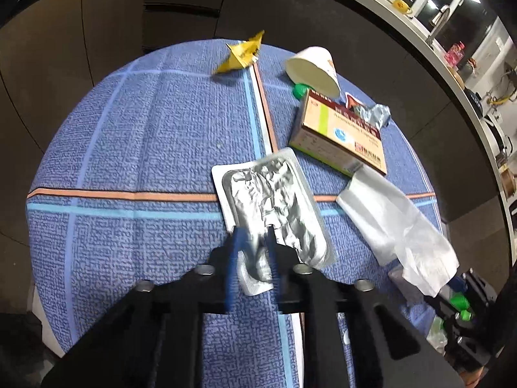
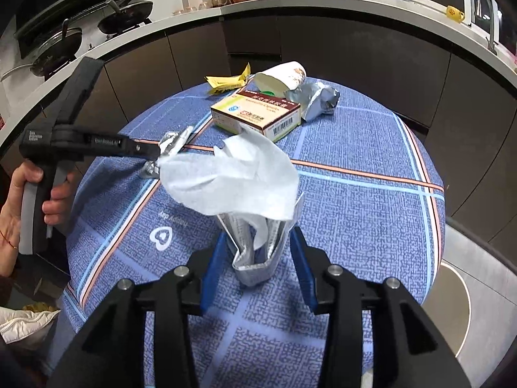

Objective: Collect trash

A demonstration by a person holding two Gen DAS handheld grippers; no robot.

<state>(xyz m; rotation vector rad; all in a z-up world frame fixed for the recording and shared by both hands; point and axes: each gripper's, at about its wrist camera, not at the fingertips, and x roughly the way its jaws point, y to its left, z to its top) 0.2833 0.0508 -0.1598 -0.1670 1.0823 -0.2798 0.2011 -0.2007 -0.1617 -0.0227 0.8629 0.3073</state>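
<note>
On the round table with its blue checked cloth (image 1: 145, 135), my left gripper (image 1: 255, 237) is shut on the near edge of a flat silver blister pack (image 1: 271, 200). In the right wrist view the same gripper (image 2: 155, 155) holds that pack (image 2: 173, 140) just above the cloth. My right gripper (image 2: 258, 245) stands open around a silver foil packet (image 2: 255, 265) with a white tissue (image 2: 236, 174) spilling out of it, and a gap shows beside the right pad. Farther back lie a medicine box (image 1: 339, 132), a tipped paper cup (image 1: 315, 69), a yellow wrapper (image 1: 240, 53), a crumpled silver wrapper (image 2: 318, 100) and a green cap (image 1: 299, 90).
A person's hand (image 2: 32, 187) grips the left gripper's handle at the table's left edge. Dark cabinets under a curved white counter (image 2: 323, 3) ring the table. On it are pans on a stove (image 2: 122, 16), a yellow cup (image 2: 454, 13) and a faucet.
</note>
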